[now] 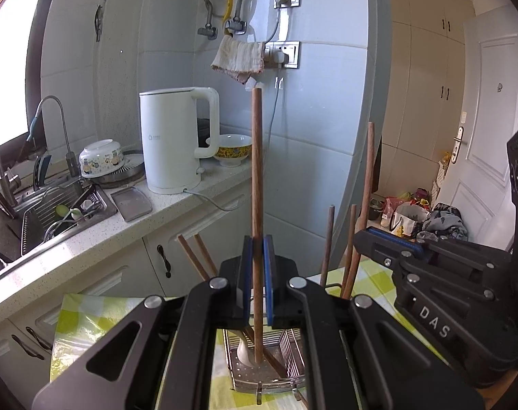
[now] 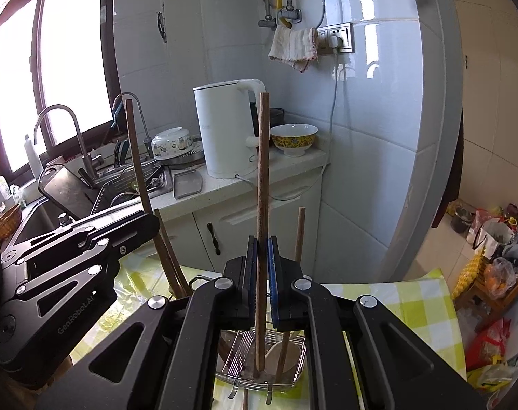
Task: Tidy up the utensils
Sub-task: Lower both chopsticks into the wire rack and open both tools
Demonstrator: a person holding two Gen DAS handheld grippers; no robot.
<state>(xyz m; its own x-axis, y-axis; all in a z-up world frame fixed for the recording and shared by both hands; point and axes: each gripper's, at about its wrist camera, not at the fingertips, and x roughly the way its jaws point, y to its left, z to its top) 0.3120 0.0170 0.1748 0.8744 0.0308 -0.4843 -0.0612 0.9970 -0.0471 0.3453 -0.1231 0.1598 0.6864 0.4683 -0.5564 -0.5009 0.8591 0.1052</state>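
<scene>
**Two chopsticks almost in the rack**

The left gripper clamps one long brown wooden chopstick upright; the right gripper clamps another brown wooden chopstick. Both tips are low inside the steel wire drainer rack, where several chopsticks already stand. Releasing them is what is left.

The left gripper has a black frame and blue pads; the right gripper is coloured the same. Each chopstick is reddish-brown wood. The utensil rack is bare silver metal. The tablecloth carries a yellow-green and white check. The kettle is plain white. One bowl is white with a yellow patterned band. The wall tiles are pale grey-white. The countertop is speckled off-white.
</scene>
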